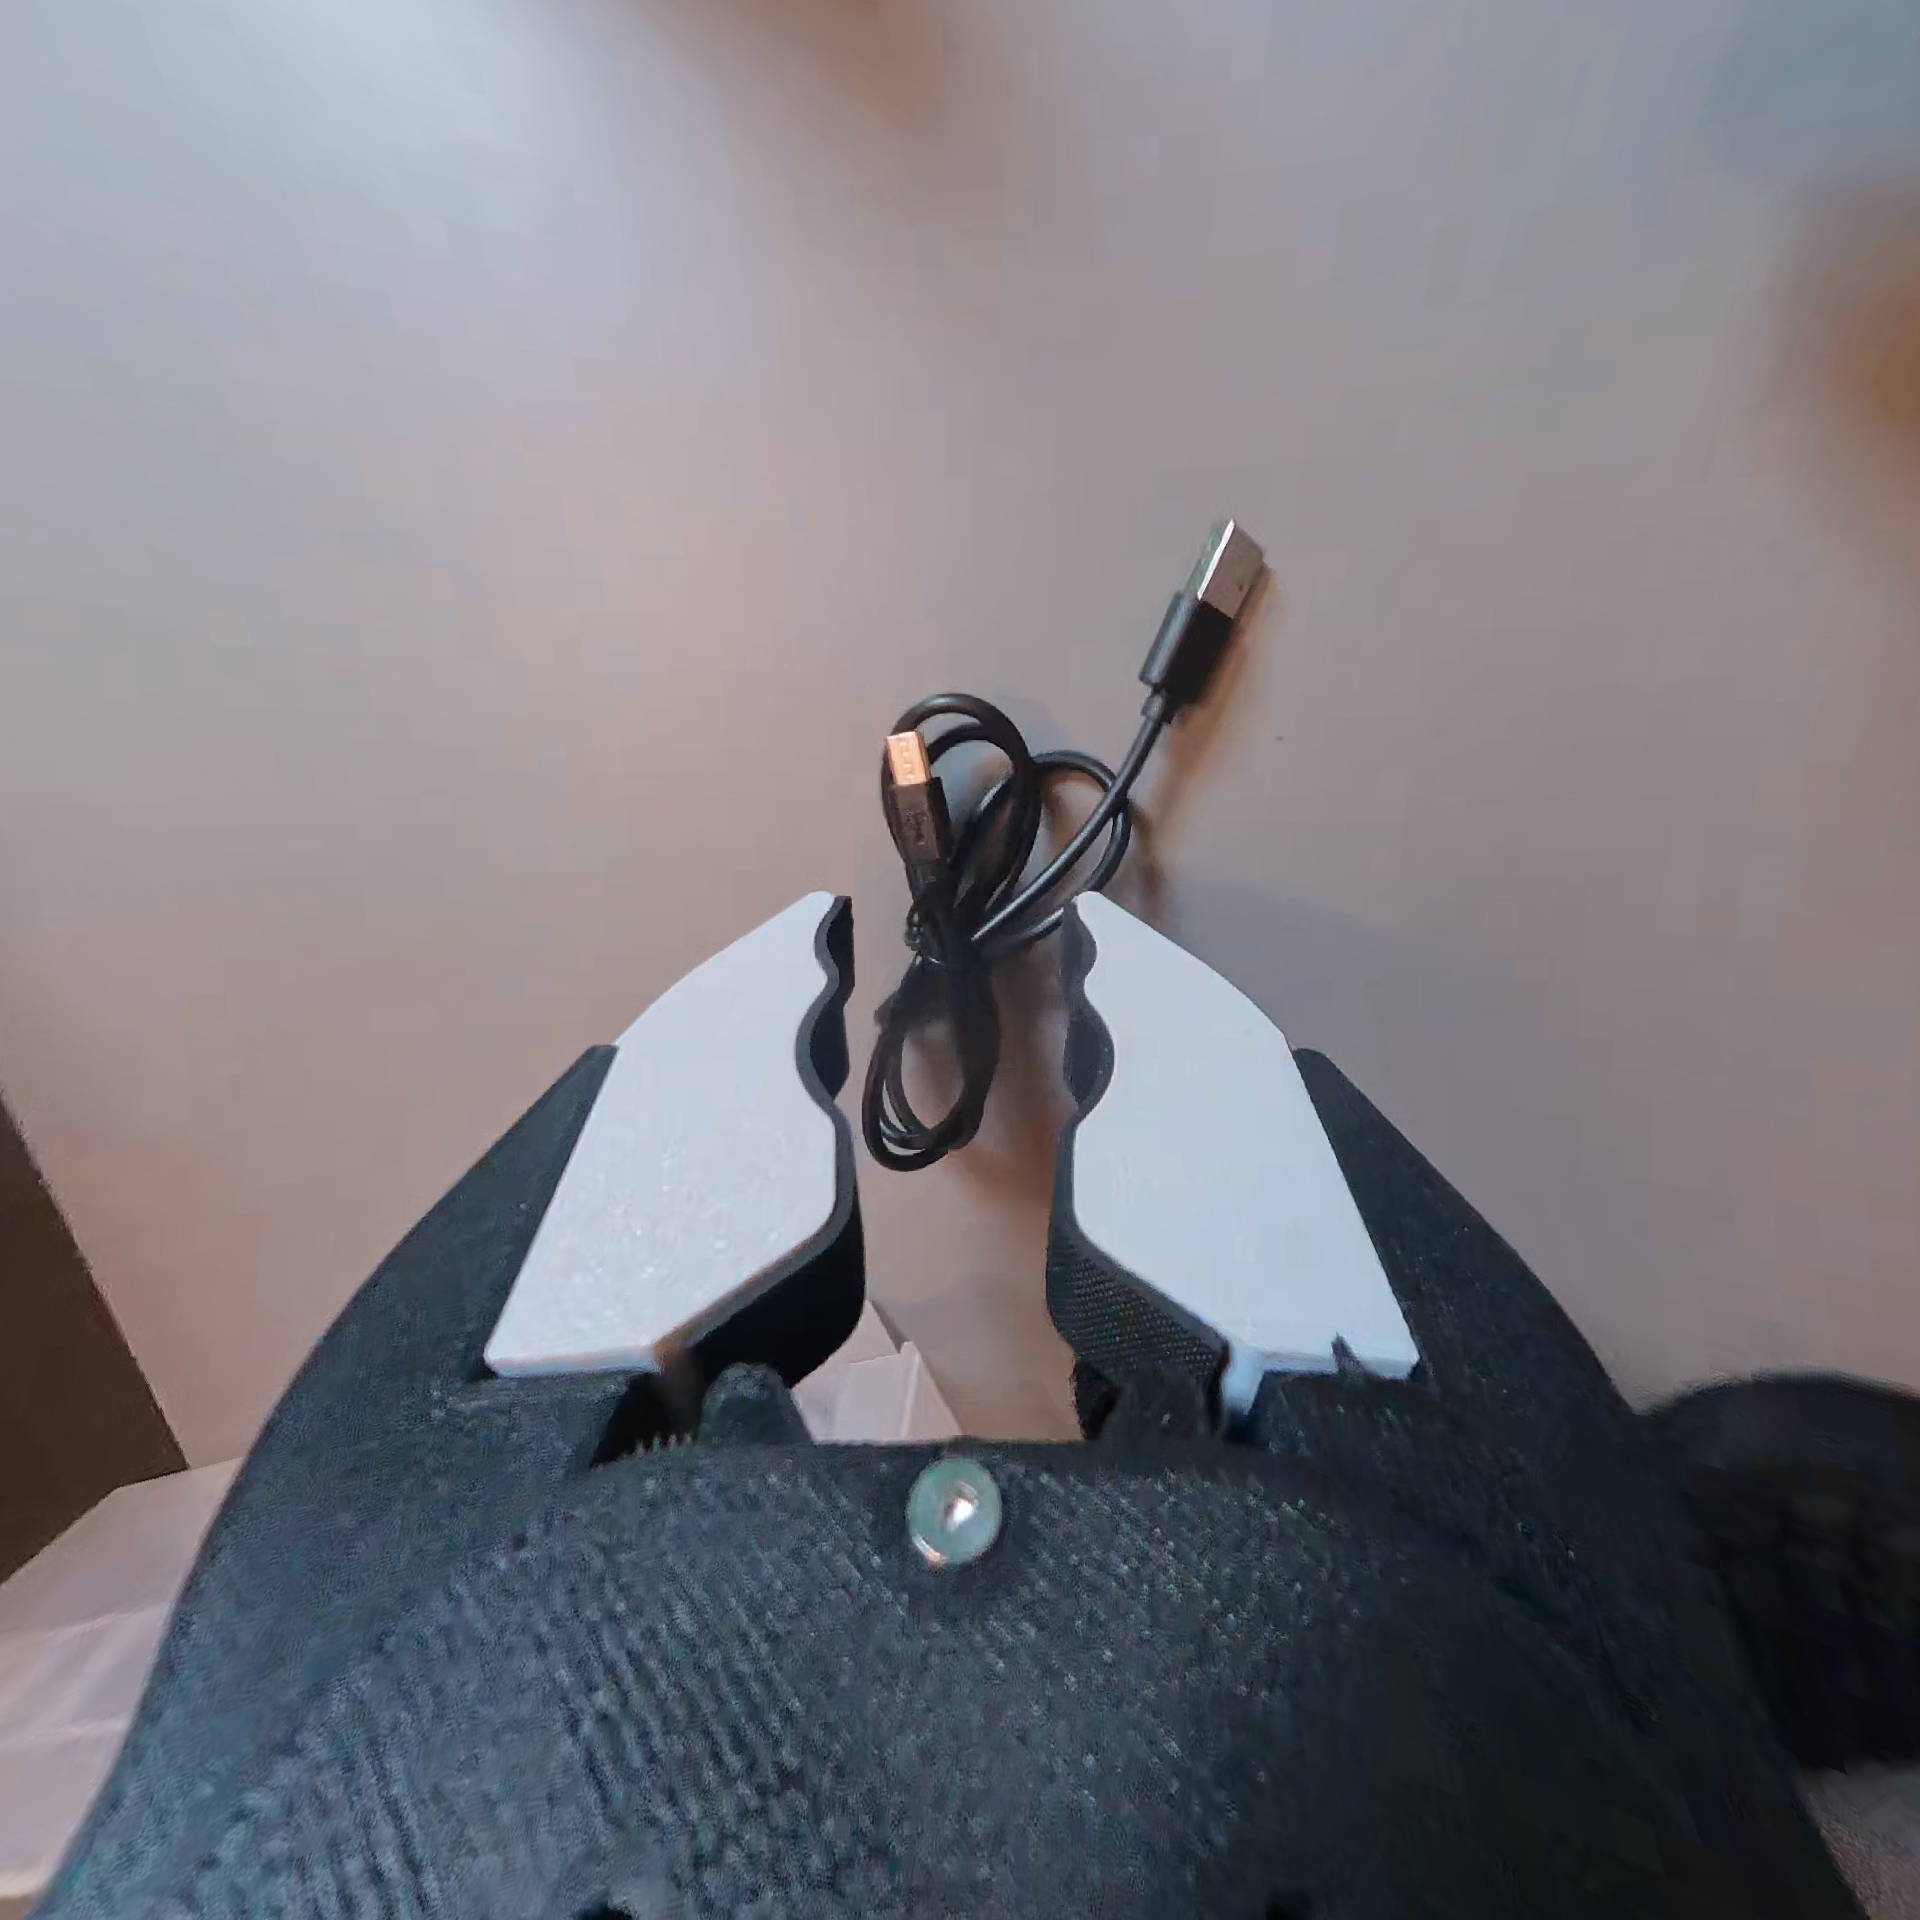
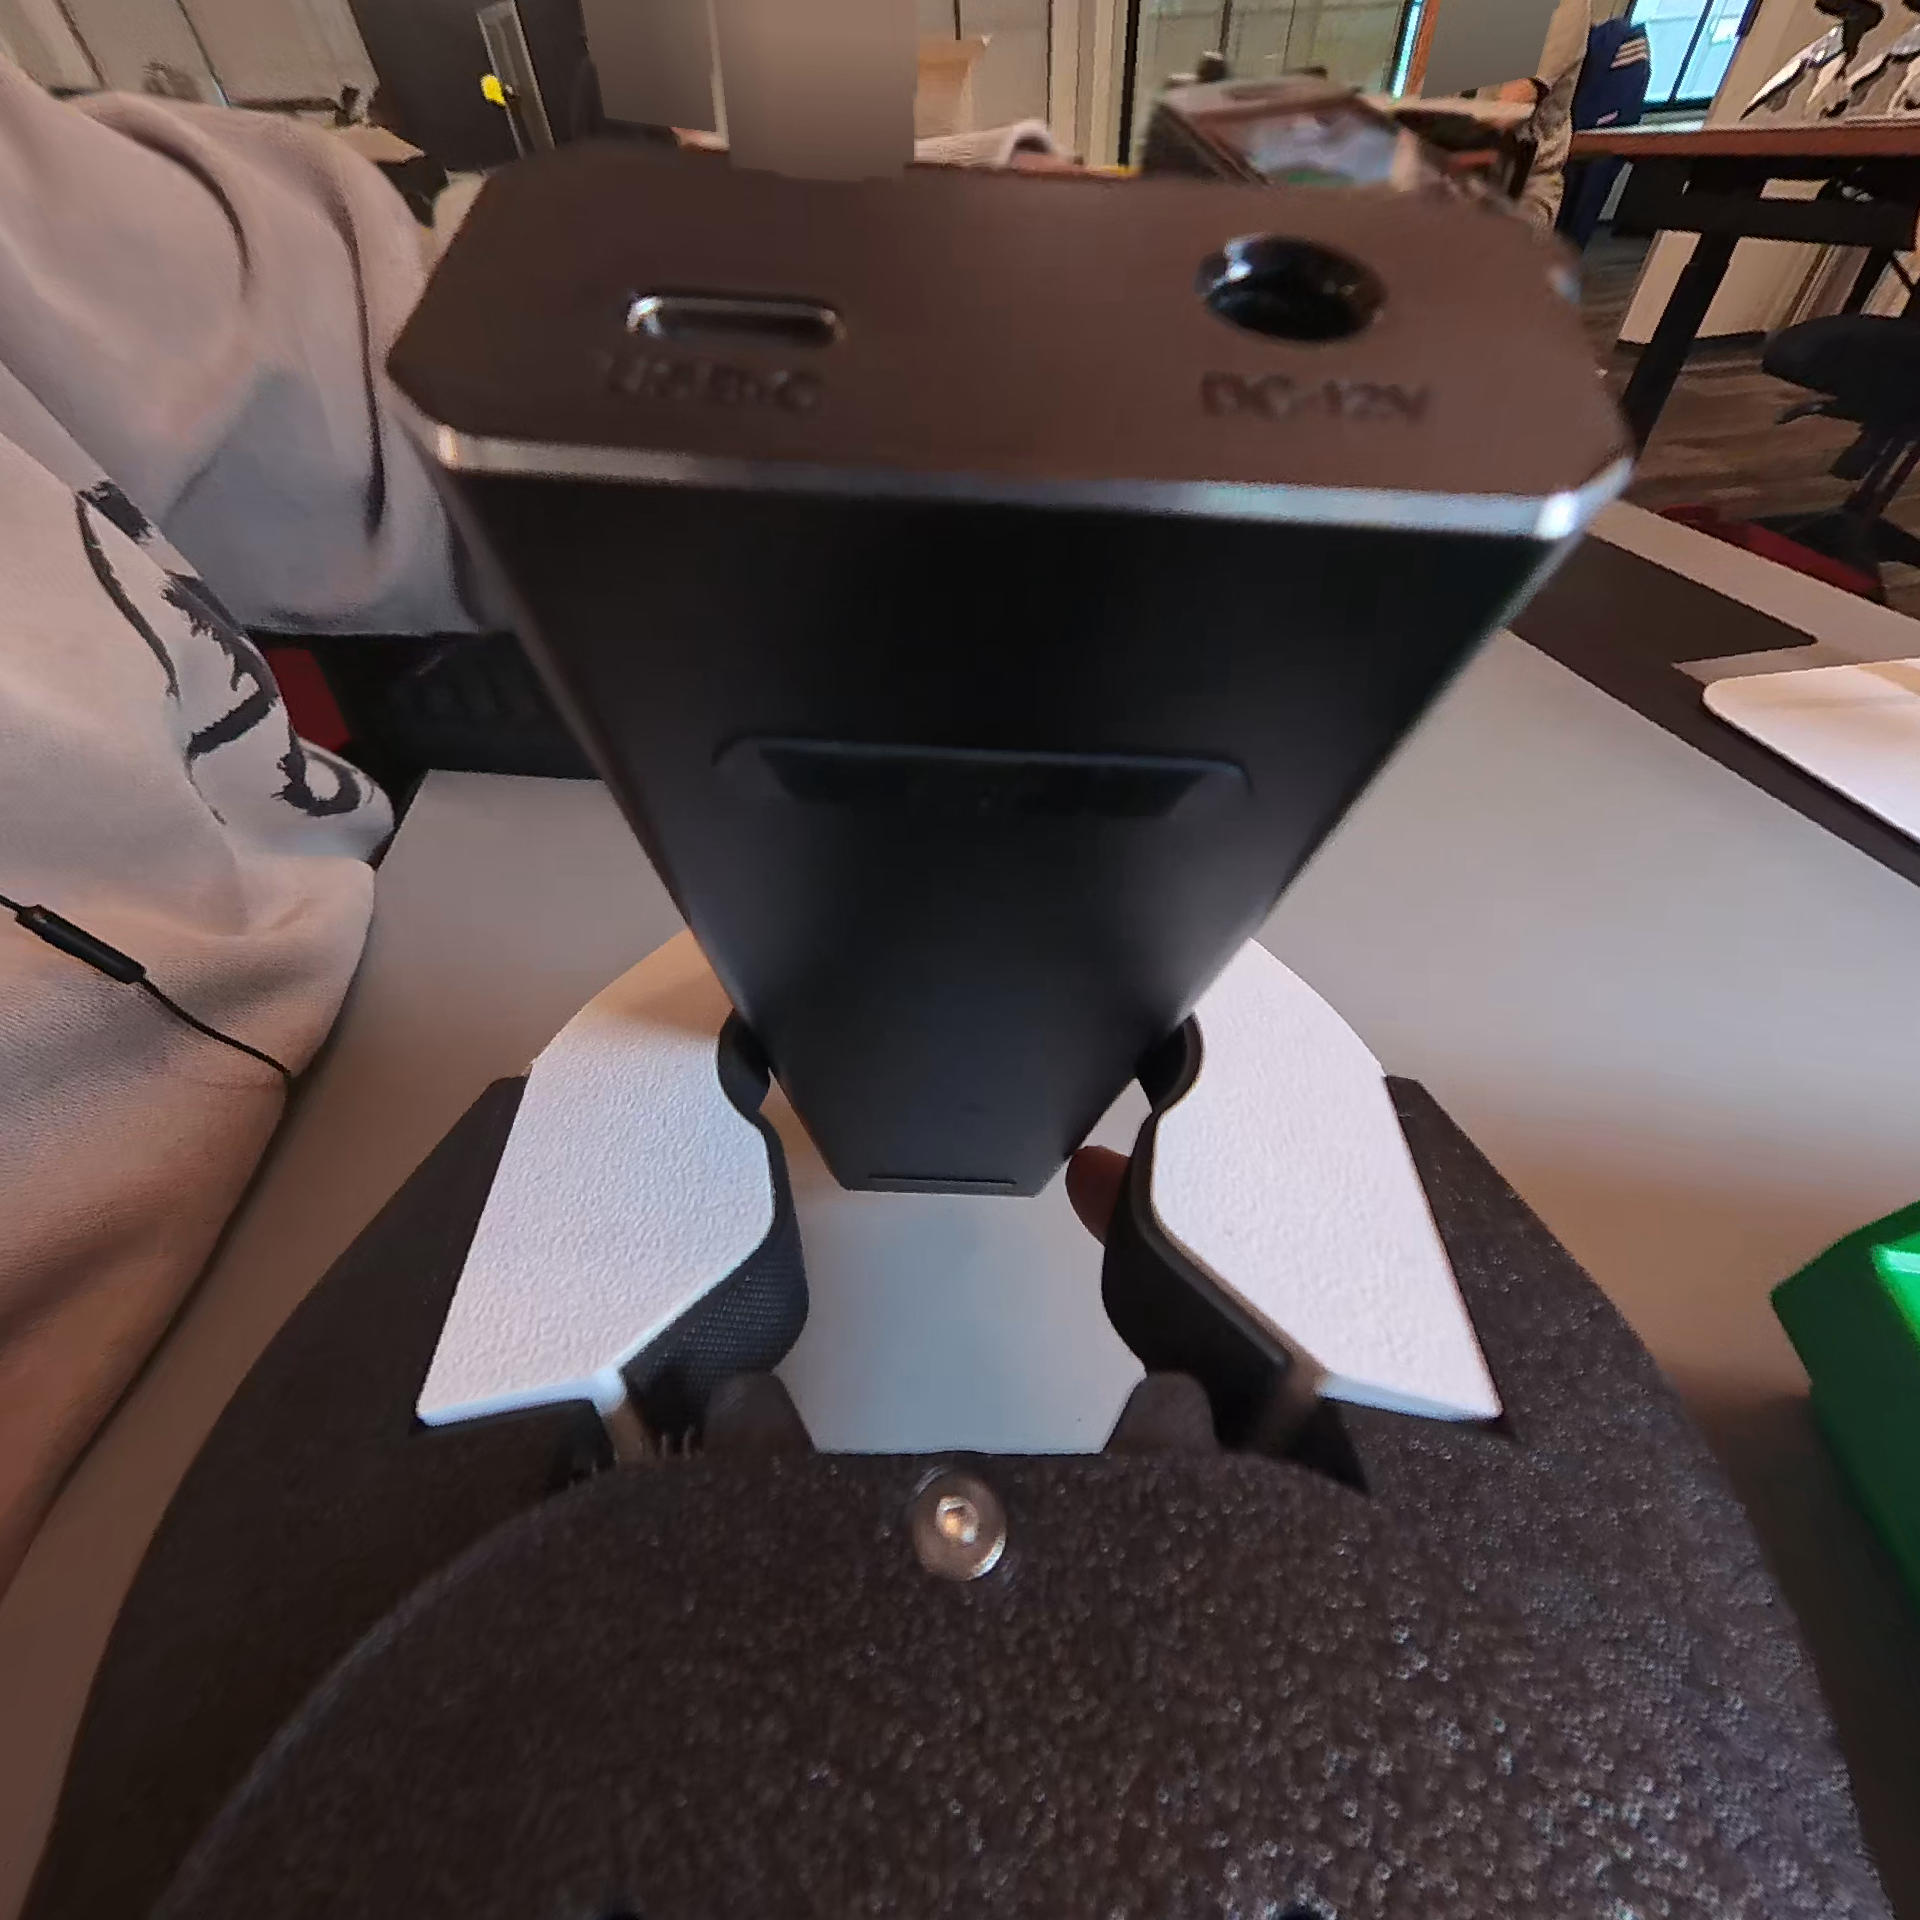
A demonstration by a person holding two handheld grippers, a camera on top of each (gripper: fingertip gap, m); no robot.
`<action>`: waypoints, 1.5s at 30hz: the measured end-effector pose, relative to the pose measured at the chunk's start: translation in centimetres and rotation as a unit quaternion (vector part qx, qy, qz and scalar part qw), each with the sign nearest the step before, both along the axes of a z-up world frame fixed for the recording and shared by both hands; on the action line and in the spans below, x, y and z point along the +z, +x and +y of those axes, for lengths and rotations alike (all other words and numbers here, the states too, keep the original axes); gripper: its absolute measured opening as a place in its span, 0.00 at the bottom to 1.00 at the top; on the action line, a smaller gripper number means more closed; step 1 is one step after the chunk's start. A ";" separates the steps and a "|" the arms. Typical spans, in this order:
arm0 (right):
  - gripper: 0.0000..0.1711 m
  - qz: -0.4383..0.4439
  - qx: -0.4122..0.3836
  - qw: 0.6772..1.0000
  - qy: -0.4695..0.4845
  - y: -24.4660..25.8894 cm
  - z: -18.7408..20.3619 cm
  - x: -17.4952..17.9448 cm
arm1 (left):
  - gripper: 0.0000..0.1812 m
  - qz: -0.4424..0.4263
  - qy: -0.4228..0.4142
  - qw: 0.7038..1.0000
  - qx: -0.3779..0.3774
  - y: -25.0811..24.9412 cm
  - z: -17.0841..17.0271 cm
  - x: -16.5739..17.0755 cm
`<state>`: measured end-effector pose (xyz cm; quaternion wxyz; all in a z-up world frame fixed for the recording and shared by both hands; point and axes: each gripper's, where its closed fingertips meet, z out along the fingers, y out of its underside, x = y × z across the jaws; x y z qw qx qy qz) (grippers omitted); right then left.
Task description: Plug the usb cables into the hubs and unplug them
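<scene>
In the left wrist view a coiled black USB cable (image 1: pixel 971 935) lies on the grey table, with a large plug (image 1: pixel 1210 613) pointing up right and a small plug (image 1: pixel 914 790) at the coil's left. My left gripper (image 1: pixel 961 914) is open and hovers over the coil, its white fingers (image 1: pixel 717 1132) on either side of it, not touching. In the right wrist view my right gripper (image 2: pixel 961 1049) is shut on a dark metal USB hub (image 2: pixel 997 665) and holds it upright above the table. The hub's top end shows an oval port (image 2: pixel 732 317) and a round socket (image 2: pixel 1288 286).
A person in a light grey sweatshirt (image 2: pixel 156 623) sits at the left of the right wrist view. A green block (image 2: pixel 1860 1351) sits at the right edge, a white pad (image 2: pixel 1839 717) beyond it. Desks and chairs stand behind. A white box (image 1: pixel 94 1558) lies at the lower left. One gripper's finger ends stand about 15 centimeters off the other's. The green block (image 2: pixel 1860 1351) is about 15 centimeters from my right fingertips.
</scene>
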<state>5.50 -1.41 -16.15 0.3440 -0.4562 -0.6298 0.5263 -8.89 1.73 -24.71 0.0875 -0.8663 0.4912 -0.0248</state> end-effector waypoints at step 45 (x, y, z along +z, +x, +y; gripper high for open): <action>0.41 0.008 -0.018 1.000 0.010 0.7 1.3 0.3 | 0.12 -0.032 0.119 0.984 -0.128 6.1 -2.2 -1.6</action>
